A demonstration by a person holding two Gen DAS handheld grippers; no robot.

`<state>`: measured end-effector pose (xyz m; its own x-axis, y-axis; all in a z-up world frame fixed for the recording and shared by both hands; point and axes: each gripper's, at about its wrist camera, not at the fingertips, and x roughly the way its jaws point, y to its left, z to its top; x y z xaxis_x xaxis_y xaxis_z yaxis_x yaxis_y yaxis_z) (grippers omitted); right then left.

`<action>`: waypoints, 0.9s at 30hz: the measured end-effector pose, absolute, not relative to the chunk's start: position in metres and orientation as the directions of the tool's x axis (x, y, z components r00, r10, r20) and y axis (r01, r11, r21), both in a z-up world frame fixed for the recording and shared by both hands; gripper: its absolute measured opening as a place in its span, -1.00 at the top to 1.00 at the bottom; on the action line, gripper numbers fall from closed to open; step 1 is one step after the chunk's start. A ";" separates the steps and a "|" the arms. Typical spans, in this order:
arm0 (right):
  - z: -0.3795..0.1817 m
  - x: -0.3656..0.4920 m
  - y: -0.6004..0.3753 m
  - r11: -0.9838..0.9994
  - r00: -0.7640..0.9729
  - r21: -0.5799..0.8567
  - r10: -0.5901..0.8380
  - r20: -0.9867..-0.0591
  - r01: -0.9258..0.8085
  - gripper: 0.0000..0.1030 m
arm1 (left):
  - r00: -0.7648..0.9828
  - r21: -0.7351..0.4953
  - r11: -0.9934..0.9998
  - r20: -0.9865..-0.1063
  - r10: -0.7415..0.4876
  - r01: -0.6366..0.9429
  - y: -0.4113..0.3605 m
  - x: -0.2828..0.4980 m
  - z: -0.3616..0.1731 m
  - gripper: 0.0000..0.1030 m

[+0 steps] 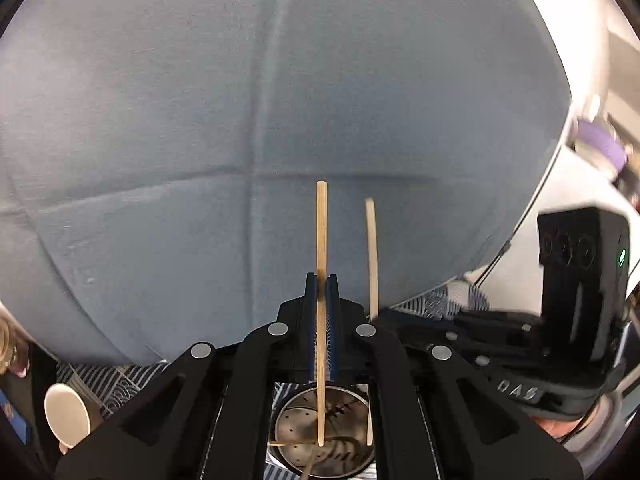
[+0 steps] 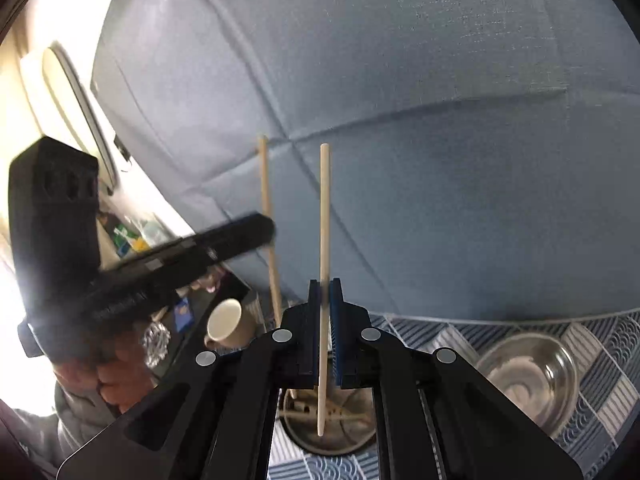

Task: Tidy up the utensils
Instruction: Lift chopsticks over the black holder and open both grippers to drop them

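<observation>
Left gripper [image 1: 321,284]: jaws clenched on a wooden chopstick [image 1: 321,232], held upright, long axis running up past the pads and down below them. Directly beneath the jaws sits a round metal utensil holder [image 1: 294,428] with a perforated floor; the stick's lower tip hangs over its mouth, though whether it has entered cannot be told from this view.

Right gripper [image 2: 325,294]: likewise closed on a second chopstick [image 2: 325,216], upright, its lower tip over the same holder (at least one other stick already lies inside it).

The two grippers stand just beside each other, each stick showing in the other's view. Judgement: the coming move is a straight lowering along the stick's axis; neither hand appears nearer.

Beyond: a steel bowl [image 2: 532,376] to the right gripper's right, apparently empty, on the patterned cloth [image 2: 604,344]; a pale mug [image 2: 228,324] to its left.
</observation>
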<state>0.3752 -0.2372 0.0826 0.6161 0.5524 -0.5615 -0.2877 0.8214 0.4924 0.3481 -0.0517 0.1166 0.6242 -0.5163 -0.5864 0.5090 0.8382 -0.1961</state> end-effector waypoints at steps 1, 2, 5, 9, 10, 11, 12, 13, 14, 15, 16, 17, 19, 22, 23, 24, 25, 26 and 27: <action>0.079 0.376 -0.238 0.818 0.614 0.497 0.558 -0.559 -0.290 0.91 | 0.621 -0.186 0.828 -0.580 -0.527 0.529 -0.054 0.346 0.109 0.91; 0.074 0.376 -0.237 0.813 0.611 0.505 0.564 -0.556 -0.291 0.91 | 0.614 -0.185 0.823 -0.582 -0.533 0.538 -0.055 0.344 0.103 0.91; 0.054 0.377 -0.236 0.813 0.594 0.507 0.566 -0.572 -0.286 0.91 | 0.589 -0.216 0.802 -0.579 -0.564 0.557 -0.054 0.341 0.082 0.91; 0.036 0.374 -0.231 0.822 0.568 0.497 0.558 -0.605 -0.278 0.91 | 0.575 -0.214 0.800 -0.594 -0.562 0.561 -0.052 0.336 0.056 0.91; 0.030 0.372 -0.231 0.826 0.560 0.493 0.554 -0.616 -0.274 0.91 | 0.570 -0.220 0.800 -0.600 -0.562 0.558 -0.050 0.336 0.051 0.91; 0.026 0.371 -0.230 0.827 0.554 0.492 0.552 -0.623 -0.272 0.91 | 0.568 -0.217 0.802 -0.605 -0.558 0.556 -0.049 0.336 0.046 0.91; 0.023 0.370 -0.230 0.827 0.548 0.493 0.553 -0.628 -0.270 0.91 | 0.563 -0.210 0.804 -0.617 -0.551 0.557 -0.049 0.337 0.042 0.91; 0.019 0.369 -0.230 0.826 0.543 0.494 0.554 -0.631 -0.270 0.91 | 0.559 -0.189 0.808 -0.634 -0.534 0.558 -0.049 0.336 0.037 0.91; 0.016 0.367 -0.230 0.824 0.541 0.498 0.557 -0.630 -0.269 0.91 | 0.569 -0.156 0.814 -0.642 -0.514 0.560 -0.049 0.332 0.033 0.91; 0.015 0.365 -0.232 0.822 0.548 0.503 0.559 -0.623 -0.267 0.91 | 0.574 -0.128 0.814 -0.647 -0.501 0.567 -0.050 0.328 0.031 0.91; 0.013 0.365 -0.234 0.818 0.550 0.510 0.562 -0.617 -0.264 0.91 | 0.571 -0.106 0.811 -0.659 -0.490 0.575 -0.050 0.325 0.028 0.91; 0.012 0.364 -0.237 0.812 0.551 0.522 0.569 -0.610 -0.260 0.91 | 0.572 -0.094 0.810 -0.661 -0.485 0.578 -0.052 0.323 0.027 0.91; 0.012 0.364 -0.240 0.811 0.553 0.524 0.570 -0.607 -0.261 0.91 | 0.560 -0.093 0.803 -0.670 -0.488 0.589 -0.052 0.320 0.023 0.91; 0.016 0.360 -0.239 0.817 0.567 0.510 0.563 -0.601 -0.271 0.91 | 0.562 -0.093 0.807 -0.671 -0.484 0.583 -0.048 0.318 0.021 0.91; 0.018 0.359 -0.239 0.823 0.582 0.499 0.554 -0.596 -0.273 0.91 | 0.560 -0.100 0.808 -0.672 -0.485 0.580 -0.042 0.319 0.022 0.91; 0.021 0.357 -0.238 0.827 0.598 0.490 0.547 -0.585 -0.277 0.91 | 0.564 -0.107 0.812 -0.668 -0.486 0.573 -0.039 0.319 0.022 0.91; 0.024 0.357 -0.238 0.827 0.611 0.489 0.545 -0.574 -0.278 0.91 | 0.562 -0.111 0.812 -0.668 -0.488 0.572 -0.039 0.318 0.021 0.91; 0.026 0.356 -0.238 0.827 0.621 0.489 0.543 -0.565 -0.278 0.91 | 0.564 -0.117 0.815 -0.666 -0.488 0.567 -0.037 0.318 0.021 0.91; 0.029 0.355 -0.236 0.832 0.637 0.478 0.535 -0.555 -0.282 0.91 | 0.567 -0.121 0.818 -0.664 -0.488 0.562 -0.036 0.317 0.022 0.91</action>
